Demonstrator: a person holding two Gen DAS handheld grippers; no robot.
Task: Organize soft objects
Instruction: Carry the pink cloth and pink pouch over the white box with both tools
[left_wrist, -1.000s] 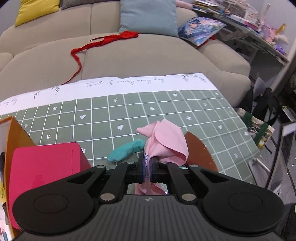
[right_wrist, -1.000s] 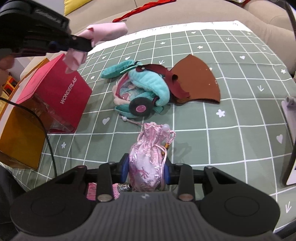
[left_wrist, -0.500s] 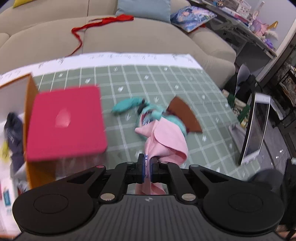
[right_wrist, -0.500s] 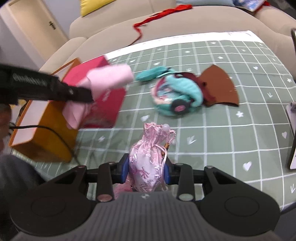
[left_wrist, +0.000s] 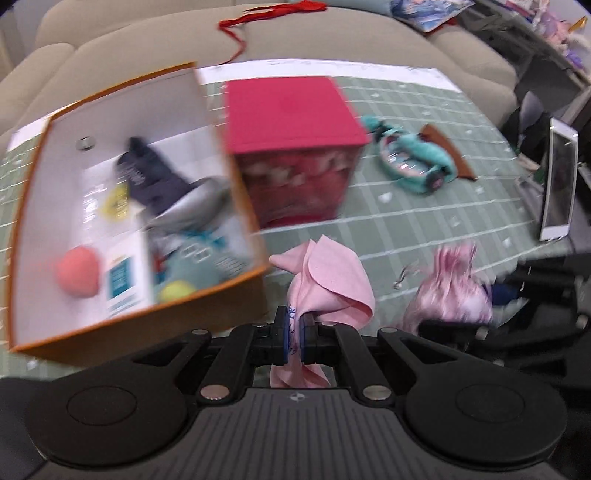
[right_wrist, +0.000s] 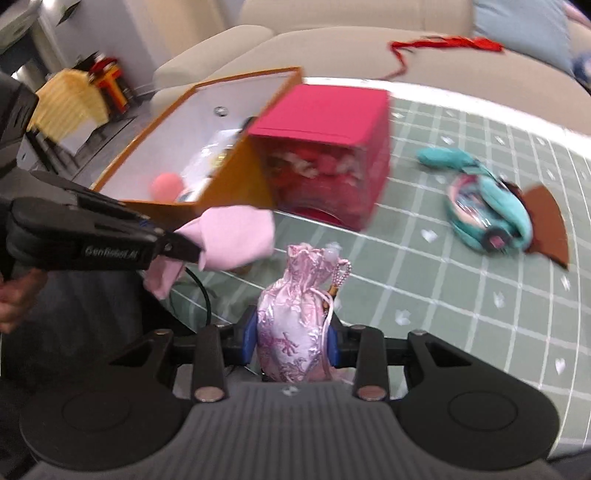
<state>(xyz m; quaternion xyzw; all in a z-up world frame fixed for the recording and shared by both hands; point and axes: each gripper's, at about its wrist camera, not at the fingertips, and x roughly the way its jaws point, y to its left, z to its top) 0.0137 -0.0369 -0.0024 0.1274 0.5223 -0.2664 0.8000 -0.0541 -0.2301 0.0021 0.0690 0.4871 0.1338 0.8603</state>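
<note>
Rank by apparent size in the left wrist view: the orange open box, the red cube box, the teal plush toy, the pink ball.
1. Orange open box, though nearest the camera.
2. Red cube box.
3. Teal plush toy.
4. Pink ball.

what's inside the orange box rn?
Orange box holds a pink ball, a dark cloth, a yellow ball and papers; whatever lies beneath them is hidden.

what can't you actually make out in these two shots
- Left wrist view: the items inside the orange box are smeared by motion blur; only a pink ball reads clearly.
- Left wrist view: the pink satin pouch and right gripper are blurred.
- Right wrist view: the box's near wall hides most of its contents.
- Both views: the red box's clear front shows only blur.
</note>
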